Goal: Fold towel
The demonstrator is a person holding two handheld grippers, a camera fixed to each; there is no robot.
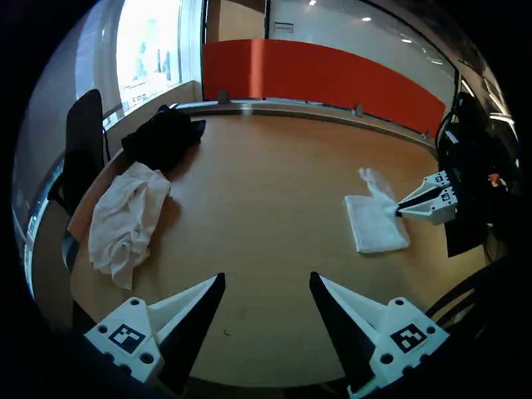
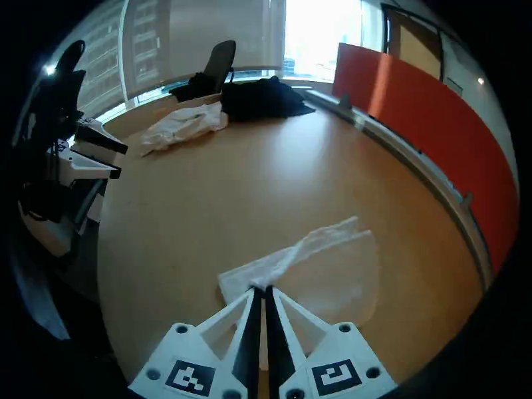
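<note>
Right gripper (image 2: pixel 263 290) low over the worktop (image 1: pixel 266 179), fingers pressed together on the near edge of the white towel (image 2: pixel 332 266). From the left gripper view it reaches in from the right side, tips at the towel's edge. Left gripper (image 1: pixel 266 276) hovers level above bare wood, fingers spread wide, holding nothing.

Towel lies flat near the worktop's right side, one bunched ridge running away from the pinch. Long axis roughly along the right gripper's fingers.

Crumpled white cloth (image 1: pixel 126 219) and black garment (image 1: pixel 163 136) lie at the far-left edge.
</note>
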